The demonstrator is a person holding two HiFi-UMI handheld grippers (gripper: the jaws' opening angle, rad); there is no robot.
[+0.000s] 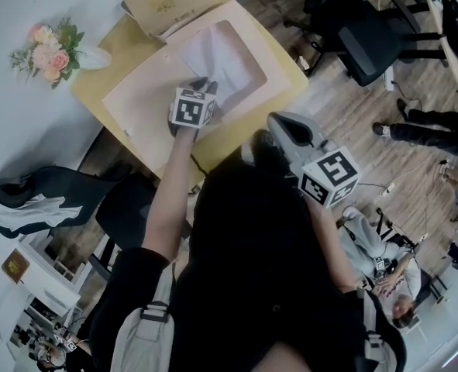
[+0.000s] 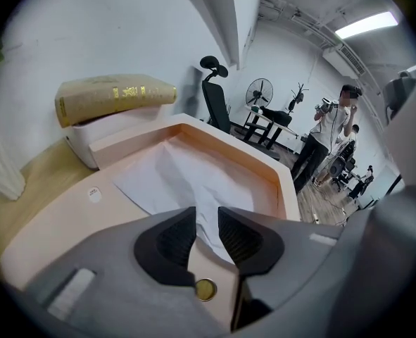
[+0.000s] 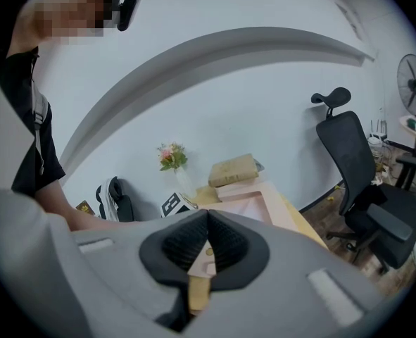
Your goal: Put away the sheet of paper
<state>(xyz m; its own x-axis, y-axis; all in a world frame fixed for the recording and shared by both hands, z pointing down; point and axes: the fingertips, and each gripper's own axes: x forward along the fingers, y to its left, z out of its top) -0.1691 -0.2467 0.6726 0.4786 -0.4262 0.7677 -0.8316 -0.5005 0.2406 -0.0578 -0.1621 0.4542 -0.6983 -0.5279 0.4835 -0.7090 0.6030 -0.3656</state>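
Observation:
A white sheet of paper [image 1: 219, 59] [image 2: 186, 182] lies creased inside the open pocket of a peach document folder [image 1: 139, 99] [image 2: 67, 224] on the yellow table [image 1: 112, 45]. My left gripper [image 1: 200, 86] [image 2: 206, 234] hovers over the folder's near edge. Its jaws stand a little apart, and the paper's near corner shows in the gap, lying flat below them. A brass snap [image 2: 205, 289] sits just under the jaws. My right gripper [image 1: 270, 124] [image 3: 206, 238] is held in the air off the table's near right corner, pads touching, with nothing between them.
A tan book [image 1: 169, 2] [image 2: 116, 92] rests on a white box at the table's far end. A flower vase [image 1: 52, 49] stands at the left against the wall. Black office chairs [image 1: 368, 33] [image 3: 362, 182] and a person [image 2: 329, 136] are to the right.

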